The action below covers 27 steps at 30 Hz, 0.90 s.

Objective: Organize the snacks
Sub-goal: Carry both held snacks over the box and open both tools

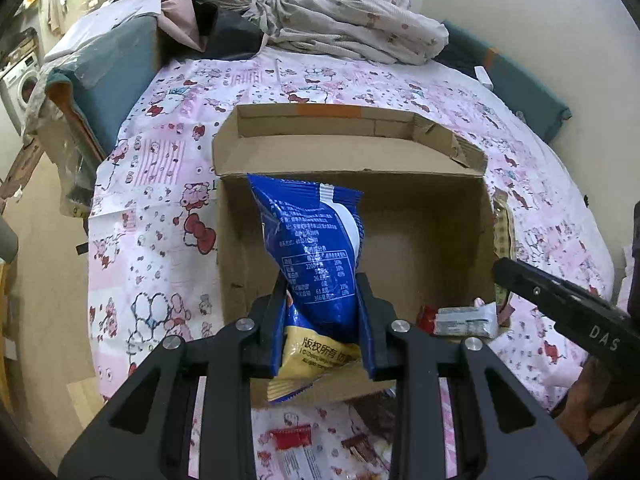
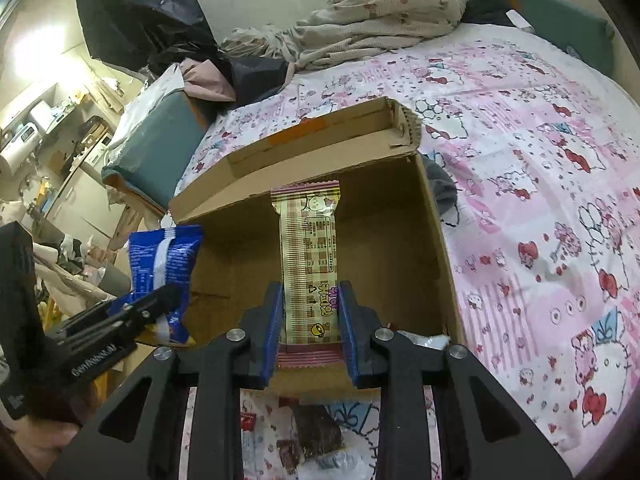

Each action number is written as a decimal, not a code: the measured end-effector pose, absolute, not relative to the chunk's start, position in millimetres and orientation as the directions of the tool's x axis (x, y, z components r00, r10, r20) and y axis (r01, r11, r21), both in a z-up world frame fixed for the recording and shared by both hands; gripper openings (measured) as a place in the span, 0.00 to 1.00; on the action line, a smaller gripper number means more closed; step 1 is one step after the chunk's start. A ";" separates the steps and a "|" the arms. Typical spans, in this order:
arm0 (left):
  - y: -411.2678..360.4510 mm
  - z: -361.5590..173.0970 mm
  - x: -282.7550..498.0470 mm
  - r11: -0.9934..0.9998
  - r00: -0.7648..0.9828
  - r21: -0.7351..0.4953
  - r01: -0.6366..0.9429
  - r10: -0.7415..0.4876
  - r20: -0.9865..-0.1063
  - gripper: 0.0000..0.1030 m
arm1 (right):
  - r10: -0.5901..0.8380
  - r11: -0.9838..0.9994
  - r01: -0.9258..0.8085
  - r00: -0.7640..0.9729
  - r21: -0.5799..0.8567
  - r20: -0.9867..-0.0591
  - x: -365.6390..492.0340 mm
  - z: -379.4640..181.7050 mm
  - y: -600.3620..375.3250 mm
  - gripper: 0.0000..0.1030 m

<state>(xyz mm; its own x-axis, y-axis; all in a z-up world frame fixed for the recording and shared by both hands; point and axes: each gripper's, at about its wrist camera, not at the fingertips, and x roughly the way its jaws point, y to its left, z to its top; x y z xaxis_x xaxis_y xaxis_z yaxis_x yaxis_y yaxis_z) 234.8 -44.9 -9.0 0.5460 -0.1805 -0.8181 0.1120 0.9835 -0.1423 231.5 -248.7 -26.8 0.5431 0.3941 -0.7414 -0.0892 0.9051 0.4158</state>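
My left gripper (image 1: 322, 284) is shut on a blue snack bag (image 1: 316, 236) with a yellow lower end, held upright over the near edge of an open cardboard box (image 1: 424, 220). My right gripper (image 2: 310, 288) is shut on a cream plaid snack bar (image 2: 308, 240), which also stands upright above the box (image 2: 420, 240). In the right wrist view the blue bag (image 2: 164, 264) hangs at the left, outside the box's left wall. A white packet (image 1: 466, 320) and a red one (image 1: 426, 316) lie in the box's near right corner.
The box sits on a bed with a pink cartoon-print sheet (image 1: 160, 216); its lid flap (image 1: 344, 148) folds away behind. Several loose snack packets (image 1: 290, 438) lie on the sheet under the grippers. Crumpled bedding (image 1: 344, 20) is piled at the far end.
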 end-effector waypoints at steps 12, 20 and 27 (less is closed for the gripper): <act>-64.6 -40.1 247.5 0.991 0.583 0.001 0.137 -0.080 -0.808 0.25 | 0.352 0.935 -0.139 0.492 0.327 -0.796 246.9 -72.9 -235.9 0.27; -64.7 -56.3 256.1 0.993 0.566 0.009 0.122 -0.062 -0.822 0.26 | 0.376 0.922 -0.107 0.469 0.371 -0.799 256.2 -95.2 -239.5 0.28; -60.1 -60.5 260.5 0.994 0.562 0.005 0.110 -0.057 -0.825 0.27 | 0.413 0.900 -0.065 0.445 0.431 -0.795 262.5 -106.5 -248.6 0.28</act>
